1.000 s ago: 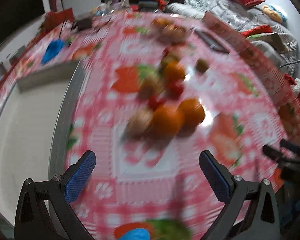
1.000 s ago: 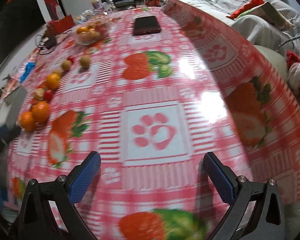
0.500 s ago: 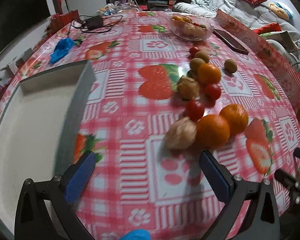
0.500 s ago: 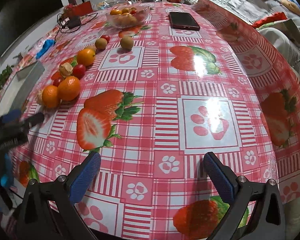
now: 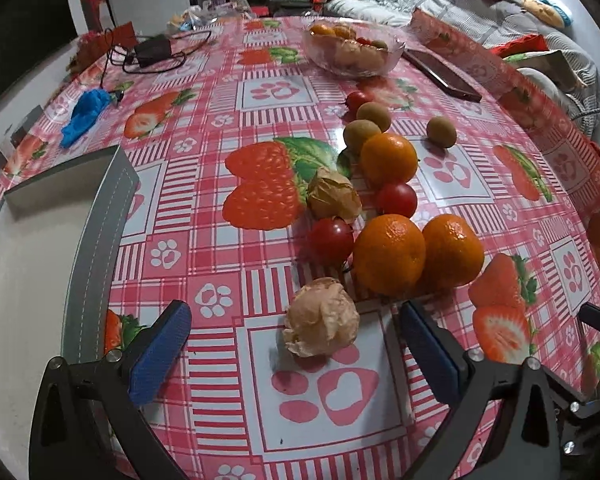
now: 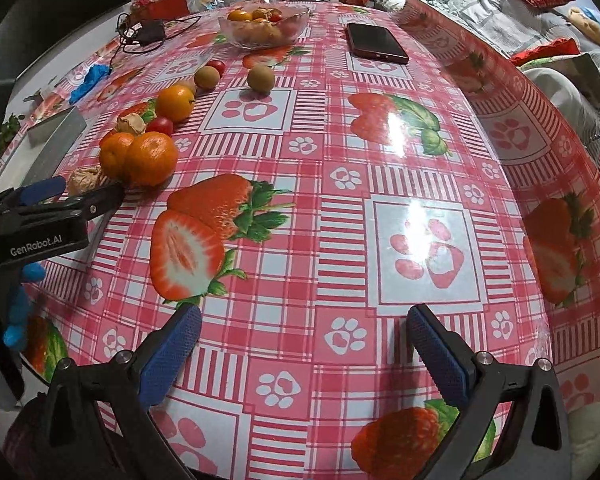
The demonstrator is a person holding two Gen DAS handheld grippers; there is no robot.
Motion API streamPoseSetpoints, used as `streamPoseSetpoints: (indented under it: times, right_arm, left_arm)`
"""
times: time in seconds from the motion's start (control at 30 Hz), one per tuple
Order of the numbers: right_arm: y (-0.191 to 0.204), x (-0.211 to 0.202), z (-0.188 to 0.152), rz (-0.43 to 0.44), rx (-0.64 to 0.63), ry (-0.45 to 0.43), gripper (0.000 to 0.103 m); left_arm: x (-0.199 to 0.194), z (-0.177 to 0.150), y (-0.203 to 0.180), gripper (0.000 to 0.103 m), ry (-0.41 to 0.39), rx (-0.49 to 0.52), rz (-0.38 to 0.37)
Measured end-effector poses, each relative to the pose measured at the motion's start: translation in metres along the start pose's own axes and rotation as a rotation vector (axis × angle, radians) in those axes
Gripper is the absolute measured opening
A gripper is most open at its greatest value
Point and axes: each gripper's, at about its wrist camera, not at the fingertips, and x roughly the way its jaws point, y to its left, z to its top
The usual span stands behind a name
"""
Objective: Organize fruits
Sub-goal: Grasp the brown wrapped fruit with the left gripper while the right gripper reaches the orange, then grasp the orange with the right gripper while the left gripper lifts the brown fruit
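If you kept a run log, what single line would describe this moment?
left gripper: open, straddling pale papery husked fruit | right gripper: open, empty, over pink checked tablecloth | grey tray: beside

Both wrist views low over table, forward-facing; share fruit cluster.

Red-white checked tablecloth w/ strawberries; orange mandarins; blue pads.
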Motion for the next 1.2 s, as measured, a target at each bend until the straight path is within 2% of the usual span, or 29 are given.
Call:
streamPoseSetpoints:
  times: [0.1, 0.17, 0.2, 0.23, 0.57, 0.8, 0.83, 0.9, 0.93, 0.97, 1.0, 1.2]
  right_arm:
    - [0.002, 0.000, 0.003, 0.013, -0.002, -0.003, 0.103]
    - [0.003, 0.000, 0.005, 0.014, -0.006, -0.007, 0.103]
    - [0.005, 0.000, 0.009, 0.013, -0.012, -0.011, 0.103]
    - [0.006, 0.000, 0.011, 0.015, -0.016, -0.013, 0.103]
    - [0.054, 0.012, 0.049, 0.089, -0.122, -0.064, 0.103]
    - [0.085, 0.027, 0.075, 0.102, -0.194, -0.095, 0.102]
    - [0.087, 0.028, 0.076, 0.109, -0.200, -0.094, 0.097]
    - [0.093, 0.033, 0.077, 0.132, -0.215, -0.073, 0.070]
    - [0.094, 0.033, 0.077, 0.115, -0.223, -0.081, 0.067]
    - [0.095, 0.032, 0.076, 0.110, -0.227, -0.091, 0.057]
    - [0.094, 0.031, 0.075, 0.119, -0.223, -0.095, 0.039]
    - [0.068, 0.014, 0.074, 0.177, -0.132, -0.094, 0.039]
  left_arm:
    - [-0.007, -0.003, 0.000, 0.081, -0.031, -0.012, 0.009]
    - [-0.012, -0.004, 0.001, 0.049, -0.046, -0.011, 0.008]
    - [-0.014, -0.004, 0.002, 0.041, -0.046, -0.013, 0.011]
    - [-0.015, -0.005, 0.004, 0.027, -0.046, -0.018, 0.011]
    - [-0.031, -0.029, 0.027, 0.028, -0.033, -0.090, -0.008]
    - [-0.037, -0.038, 0.032, 0.028, -0.037, -0.095, -0.006]
    - [-0.037, -0.038, 0.032, 0.028, -0.038, -0.095, -0.006]
    - [-0.037, -0.038, 0.031, 0.028, -0.039, -0.094, -0.005]
    - [-0.037, -0.038, 0.032, 0.028, -0.039, -0.093, -0.005]
    - [-0.037, -0.038, 0.032, 0.028, -0.040, -0.094, -0.007]
    - [-0.037, -0.039, 0.032, 0.027, -0.040, -0.096, -0.010]
    - [-0.048, -0.043, 0.037, 0.027, -0.051, -0.118, -0.039]
